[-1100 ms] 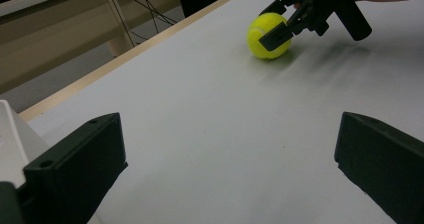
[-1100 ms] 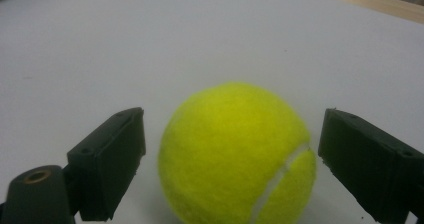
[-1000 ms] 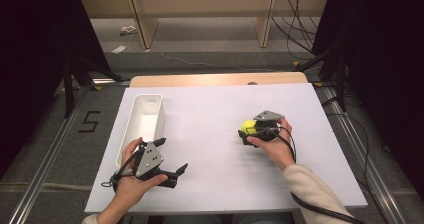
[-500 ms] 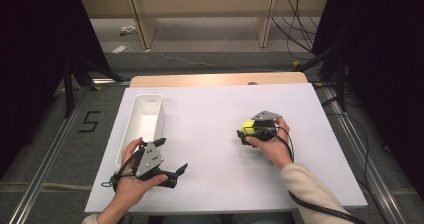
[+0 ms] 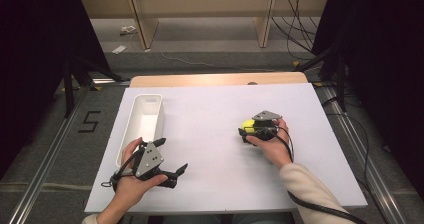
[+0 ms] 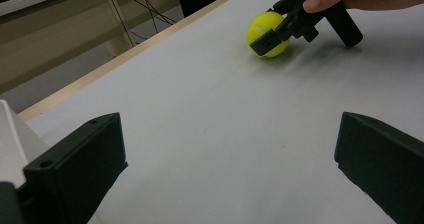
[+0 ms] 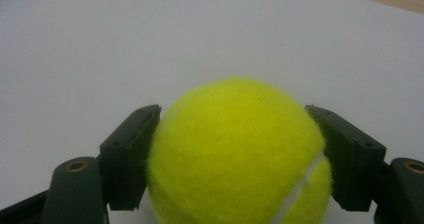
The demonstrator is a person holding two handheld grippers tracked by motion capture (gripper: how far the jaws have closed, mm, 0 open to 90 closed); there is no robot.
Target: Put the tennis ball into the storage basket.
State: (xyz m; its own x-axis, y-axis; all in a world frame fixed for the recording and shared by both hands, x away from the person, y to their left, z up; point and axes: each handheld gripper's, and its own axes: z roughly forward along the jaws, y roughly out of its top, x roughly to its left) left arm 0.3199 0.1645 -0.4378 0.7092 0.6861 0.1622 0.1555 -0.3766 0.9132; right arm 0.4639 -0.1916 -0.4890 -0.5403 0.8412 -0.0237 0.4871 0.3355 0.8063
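because the right tool (image 5: 248, 132) had just been closing its jaws, it gripped the tennis ball (image 5: 246, 126) where it sat on the white surface (image 5: 210, 114), at about four o'clock from the middle in the high view; the hand lay low behind it, probably to keep the ball from rolling. the left tool (image 5: 176, 173) rested at roughly seven o'clock with its jaws spread and nothing between them, just beside the near end of the white bin (image 5: 145, 121), likely waiting out of the way.

from the left gripper view, the left tool (image 6: 227, 164) stood wide open over bare surface, and the tennis ball (image 6: 266, 32) showed at one o'clock, pinched by the right tool (image 6: 274, 34) while touching the surface.

from the right gripper view, the pads of the right tool (image 7: 235, 159) pressed on both flanks of the tennis ball (image 7: 235, 159), a hold across its widest part that i judged firm enough for a lift.
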